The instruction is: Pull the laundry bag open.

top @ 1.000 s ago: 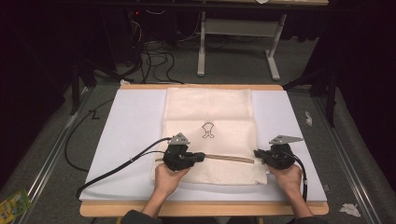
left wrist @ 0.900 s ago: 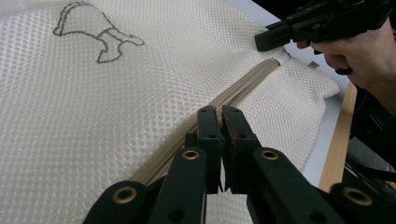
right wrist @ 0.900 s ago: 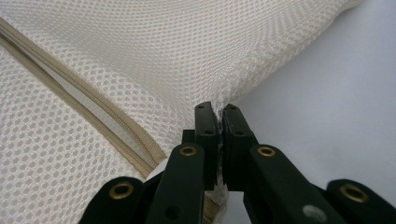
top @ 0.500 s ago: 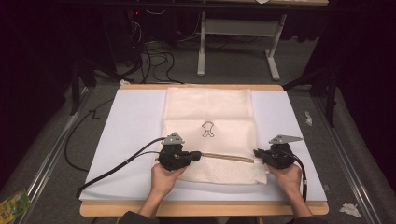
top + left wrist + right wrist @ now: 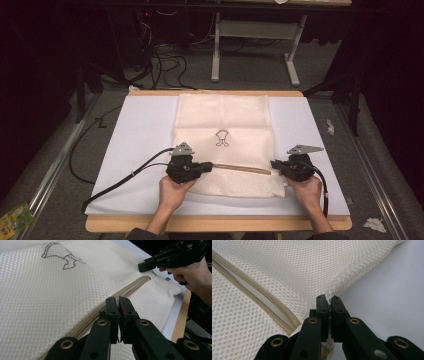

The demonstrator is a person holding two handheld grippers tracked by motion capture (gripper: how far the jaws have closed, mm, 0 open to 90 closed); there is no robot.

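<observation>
Broadly, a wooden table (image 5: 150, 226) fills the middle of the high view, and a pale blue-white mat (image 5: 135, 135) covers nearly all of its top. On the mat, centred and running from the upper middle of the frame down toward the person's hands, lies a cream mesh laundry bag (image 5: 222, 120), flat, with a small dark outline figure (image 5: 222, 138) printed near its middle. What the bag holds cannot be told; it lies flat and the weave shows nothing inside. Across the bag's lower part runs a tan zipper (image 5: 242, 168), stretched in a straight line between the two grippers. In the lower left of centre, the left gripper (image 5: 206, 166) sits at the zipper's left end; in the left gripper view its jaws stand almost together right at the zipper, and whether they pinch the slider cannot be told. At the lower right, the right gripper (image 5: 274, 164) meets the bag's right edge; in the right gripper view its jaws are clamped on a fold of mesh just beside the zipper's end. A black cable (image 5: 120, 180) trails off the left gripper toward the lower left.
</observation>
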